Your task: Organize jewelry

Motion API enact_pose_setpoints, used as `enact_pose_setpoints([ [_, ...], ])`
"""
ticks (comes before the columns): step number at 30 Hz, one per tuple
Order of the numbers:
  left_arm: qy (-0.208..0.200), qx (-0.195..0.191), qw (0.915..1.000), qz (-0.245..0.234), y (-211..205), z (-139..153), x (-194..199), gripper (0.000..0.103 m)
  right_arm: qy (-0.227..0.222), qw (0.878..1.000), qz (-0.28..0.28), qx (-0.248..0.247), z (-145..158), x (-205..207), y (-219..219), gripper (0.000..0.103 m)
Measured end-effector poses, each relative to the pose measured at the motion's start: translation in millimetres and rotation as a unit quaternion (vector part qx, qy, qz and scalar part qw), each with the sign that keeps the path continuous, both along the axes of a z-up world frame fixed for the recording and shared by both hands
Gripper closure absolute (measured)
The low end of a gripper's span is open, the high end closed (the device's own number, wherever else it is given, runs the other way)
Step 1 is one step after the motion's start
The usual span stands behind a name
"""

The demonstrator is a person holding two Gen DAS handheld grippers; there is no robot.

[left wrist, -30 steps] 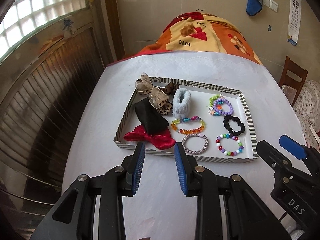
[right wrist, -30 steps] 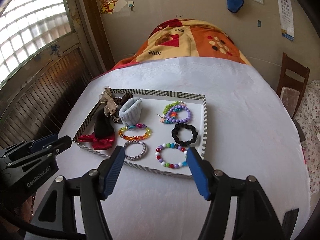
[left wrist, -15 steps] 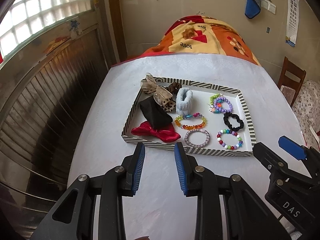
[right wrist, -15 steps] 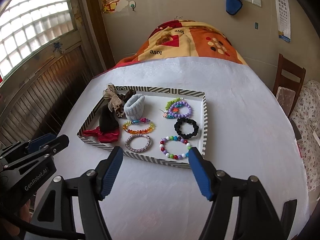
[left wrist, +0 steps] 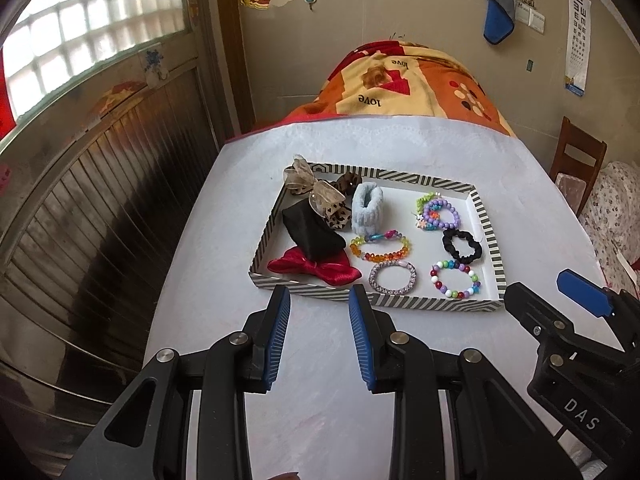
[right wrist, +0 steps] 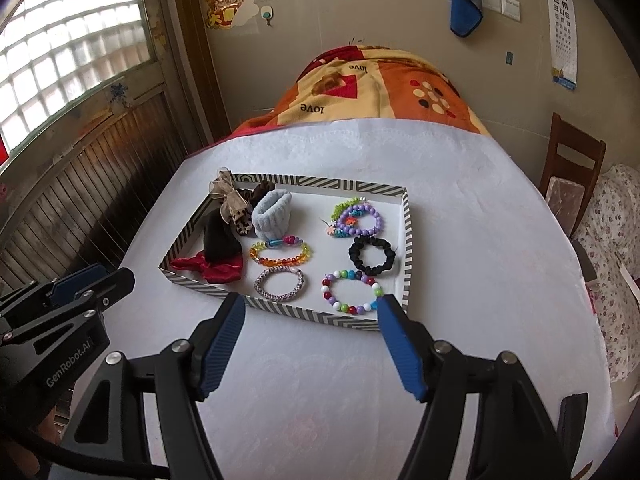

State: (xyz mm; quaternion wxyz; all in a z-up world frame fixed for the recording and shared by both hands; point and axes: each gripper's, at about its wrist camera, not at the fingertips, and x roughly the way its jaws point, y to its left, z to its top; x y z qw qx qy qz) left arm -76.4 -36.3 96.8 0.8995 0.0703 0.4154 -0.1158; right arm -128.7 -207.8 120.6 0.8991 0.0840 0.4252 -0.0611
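Note:
A striped-rim white tray [left wrist: 490, 236] [right wrist: 407, 240] sits on the white table. It holds a red bow [left wrist: 316, 269], a black cloth piece [left wrist: 310, 232], a leopard ribbon bow [left wrist: 320, 196], a pale blue scrunchie [left wrist: 367, 206], an orange bead bracelet [left wrist: 380, 247], a silver bracelet [right wrist: 279, 283], a multicolour bead bracelet [right wrist: 351, 291], a black scrunchie [right wrist: 372, 255] and purple-green bracelets [right wrist: 356, 217]. My left gripper [left wrist: 319, 300] is open and empty, just short of the tray's near rim. My right gripper [right wrist: 310, 308] is wide open and empty, also at the near rim.
The white table cover [right wrist: 460, 208] ends at an orange patterned blanket [right wrist: 380, 88] behind. A wooden chair [right wrist: 572, 176] stands at the right. A metal-slatted wall [left wrist: 92, 200] runs along the left edge.
Both grippers have drawn back from the tray, which looks smaller and farther. Both stay open and empty; the tray's contents have not moved.

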Motion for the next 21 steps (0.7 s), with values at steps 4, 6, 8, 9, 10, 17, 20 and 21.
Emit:
enact_pose_setpoints([
  [4, -0.003, -0.001, 1.0, -0.001, -0.7, 2.7, -2.2, 0.091, -0.002, 1.0, -0.001, 0.0, 3.2, -0.8, -0.5, 0.03],
  [6, -0.002, -0.001, 1.0, -0.001, -1.1, 2.6, -2.9, 0.091, -0.002, 1.0, -0.001, -0.001, 3.5, -0.8, -1.1, 0.03],
  [8, -0.001, -0.001, 1.0, 0.001, -1.2, 2.5, -3.4, 0.091, -0.002, 1.0, -0.001, 0.0, 3.5, -1.0, -1.1, 0.03],
  [9, -0.001, -0.002, 1.0, 0.002, -1.3, 2.4, -3.4, 0.091, -0.002, 1.0, 0.0, 0.0, 3.7, -1.3, -1.0, 0.03],
  [10, 0.0, -0.002, 1.0, 0.003, -1.7, 2.2, -3.4, 0.091, -0.002, 1.0, 0.0, -0.001, 3.7, -1.6, -1.0, 0.03],
  [17, -0.001, -0.001, 1.0, 0.001, -5.6, 1.9, -3.9, 0.091, 0.002, 1.0, 0.001, 0.002, 1.2, -2.5, -4.6, 0.03],
  [20, 0.0, 0.001, 1.0, 0.002, -8.3, 1.0, -3.7, 0.091, 0.002, 1.0, 0.001, 0.003, 0.3, -2.3, -6.0, 0.03],
  [21, 0.0, 0.001, 1.0, 0.002, -8.8, 0.8, -3.6, 0.091, 0.002, 1.0, 0.001, 0.003, 0.3, -2.3, -5.9, 0.03],
])
